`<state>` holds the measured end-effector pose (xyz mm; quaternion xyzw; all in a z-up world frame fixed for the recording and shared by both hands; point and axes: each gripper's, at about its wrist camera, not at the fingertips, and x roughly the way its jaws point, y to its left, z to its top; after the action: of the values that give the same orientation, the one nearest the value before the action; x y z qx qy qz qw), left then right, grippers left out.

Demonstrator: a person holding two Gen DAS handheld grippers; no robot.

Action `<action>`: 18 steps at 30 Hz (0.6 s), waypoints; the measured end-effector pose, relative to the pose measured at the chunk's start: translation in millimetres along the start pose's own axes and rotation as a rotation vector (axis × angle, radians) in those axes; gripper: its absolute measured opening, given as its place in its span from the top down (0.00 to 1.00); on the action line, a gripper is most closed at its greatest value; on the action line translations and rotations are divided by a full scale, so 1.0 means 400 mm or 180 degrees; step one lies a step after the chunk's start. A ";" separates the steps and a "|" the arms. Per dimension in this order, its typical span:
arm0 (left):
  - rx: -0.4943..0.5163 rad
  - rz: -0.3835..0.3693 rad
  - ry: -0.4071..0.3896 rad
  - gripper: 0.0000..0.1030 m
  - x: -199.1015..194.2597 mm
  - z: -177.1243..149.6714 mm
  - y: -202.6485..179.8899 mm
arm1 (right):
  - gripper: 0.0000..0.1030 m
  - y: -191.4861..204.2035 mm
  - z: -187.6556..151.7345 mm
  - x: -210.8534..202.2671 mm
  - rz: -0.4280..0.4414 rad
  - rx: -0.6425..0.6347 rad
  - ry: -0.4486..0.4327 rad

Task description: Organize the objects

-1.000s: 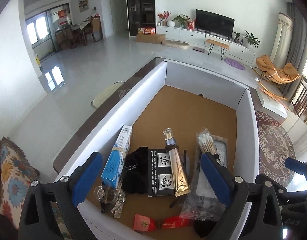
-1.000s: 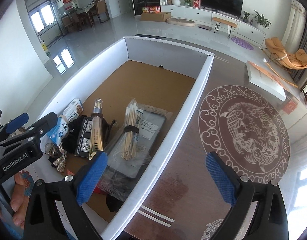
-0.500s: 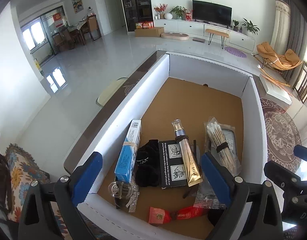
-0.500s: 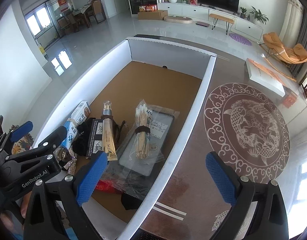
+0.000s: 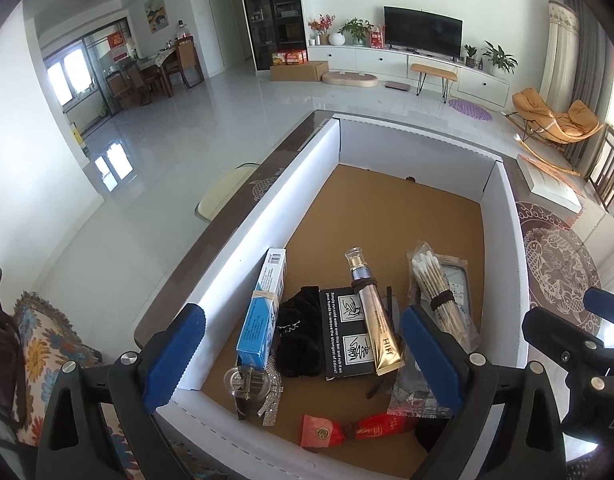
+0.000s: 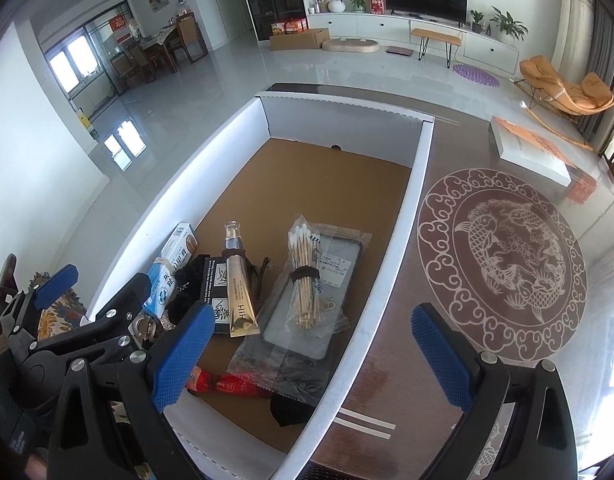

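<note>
The left gripper (image 5: 303,354) and right gripper (image 6: 313,356) are hovering released and empty above the box (image 5: 263,216). Toothpaste carton (image 5: 263,308), gold tube (image 5: 377,328) and cotton swabs (image 6: 305,276) are lying inside the box, suggesting little remains.

Wide-apart right gripper (image 6: 309,354) hovers over the white box (image 6: 407,216) holding cotton swabs (image 6: 305,276).

The box (image 5: 243,240) is white with a brown floor. In it lie a blue carton (image 5: 262,312), a gold tube (image 5: 377,330) and a red packet (image 5: 347,430). Beside the box, the table (image 6: 503,272) has a fish pattern.
</note>
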<state>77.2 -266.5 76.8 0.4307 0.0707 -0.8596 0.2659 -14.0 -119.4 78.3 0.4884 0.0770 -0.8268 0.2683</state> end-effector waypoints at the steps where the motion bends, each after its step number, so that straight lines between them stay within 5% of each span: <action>1: 0.0009 0.0009 -0.0008 0.03 0.001 0.000 -0.002 | 0.04 -0.002 -0.001 0.001 0.0018 0.0017 -0.0011; 18: -0.0067 0.0050 -0.0007 0.03 -0.011 0.017 0.020 | 0.00 0.037 0.023 -0.030 0.0011 -0.0142 -0.0117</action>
<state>78.6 -274.0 85.5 0.4274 0.0761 -0.8571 0.2772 -8.8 -130.9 95.3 0.4672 0.0896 -0.8332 0.2820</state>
